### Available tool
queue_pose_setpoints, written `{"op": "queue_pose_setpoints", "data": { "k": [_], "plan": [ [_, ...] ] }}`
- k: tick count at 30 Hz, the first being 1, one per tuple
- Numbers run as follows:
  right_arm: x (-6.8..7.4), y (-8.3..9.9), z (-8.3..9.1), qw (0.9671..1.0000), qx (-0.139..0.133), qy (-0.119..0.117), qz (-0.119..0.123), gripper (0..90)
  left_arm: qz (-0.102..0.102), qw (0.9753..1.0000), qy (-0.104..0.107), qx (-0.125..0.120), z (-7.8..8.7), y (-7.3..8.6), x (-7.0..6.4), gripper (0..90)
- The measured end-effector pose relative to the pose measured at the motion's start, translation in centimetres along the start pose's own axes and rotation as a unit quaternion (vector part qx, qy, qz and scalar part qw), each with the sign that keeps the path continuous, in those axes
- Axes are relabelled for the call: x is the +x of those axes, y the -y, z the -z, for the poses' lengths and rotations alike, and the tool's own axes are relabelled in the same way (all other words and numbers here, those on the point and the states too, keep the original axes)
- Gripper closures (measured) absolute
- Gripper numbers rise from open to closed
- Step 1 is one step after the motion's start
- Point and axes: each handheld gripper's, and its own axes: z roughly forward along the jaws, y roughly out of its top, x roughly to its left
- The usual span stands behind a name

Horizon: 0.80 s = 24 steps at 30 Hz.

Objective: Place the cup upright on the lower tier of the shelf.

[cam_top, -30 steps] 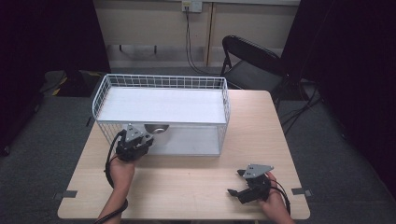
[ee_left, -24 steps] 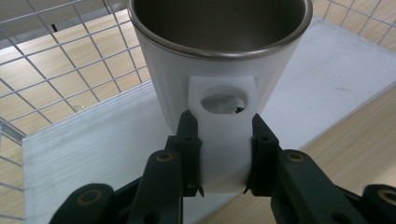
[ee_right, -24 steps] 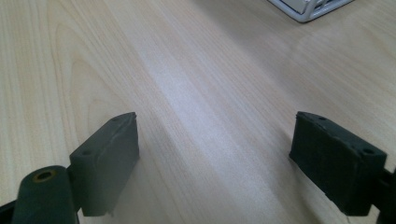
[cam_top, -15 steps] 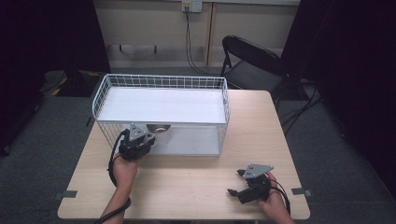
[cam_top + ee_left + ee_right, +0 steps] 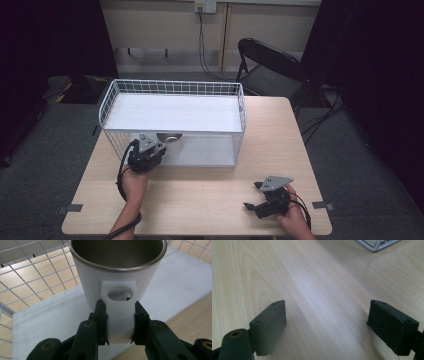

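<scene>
A white mug with a steel rim and inside (image 5: 117,267) hangs over the white floor of the wire basket (image 5: 30,272). My left gripper (image 5: 119,325) is shut on the mug's flat white handle (image 5: 120,315). From above, the left gripper (image 5: 146,152) sits at the basket's front left wall, and the mug (image 5: 169,137) shows just behind the wire. My right gripper (image 5: 256,196) rests near the table's front right, open, with bare wood between its jaws (image 5: 327,322).
The white wire basket (image 5: 172,89) spans the middle of the wooden table (image 5: 200,192). A black folding chair (image 5: 270,62) stands behind the table at the right. A corner of the basket (image 5: 377,246) shows far off in the right gripper view.
The left gripper has shifted slightly with the mug at the basket's front left. The right gripper has stayed in place.
</scene>
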Motion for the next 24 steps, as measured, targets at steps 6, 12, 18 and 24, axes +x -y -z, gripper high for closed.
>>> {"op": "queue_pose_setpoints", "data": {
  "k": [6,12,18,24],
  "plan": [
    [0.01,0.01,0.02,1.0,0.0,0.0,0.0,14.4,0.003,1.0,-0.006,0.003,-0.17,0.28,-0.06,71.6],
    [0.01,0.03,0.03,1.0,0.001,0.0,-0.001,14.4,0.01,0.9999,-0.012,-0.002,-0.24,0.4,-0.03,71.5],
    [0.02,0.04,0.05,1.0,0.001,0.0,-0.001,14.4,0.023,0.9995,-0.009,-0.02,-0.05,0.55,0.17,70.6],
    [0.02,0.04,0.05,1.0,0.001,0.0,-0.001,14.4,0.032,0.999,-0.017,-0.024,0.12,0.28,0.33,53.4]
  ]
}}
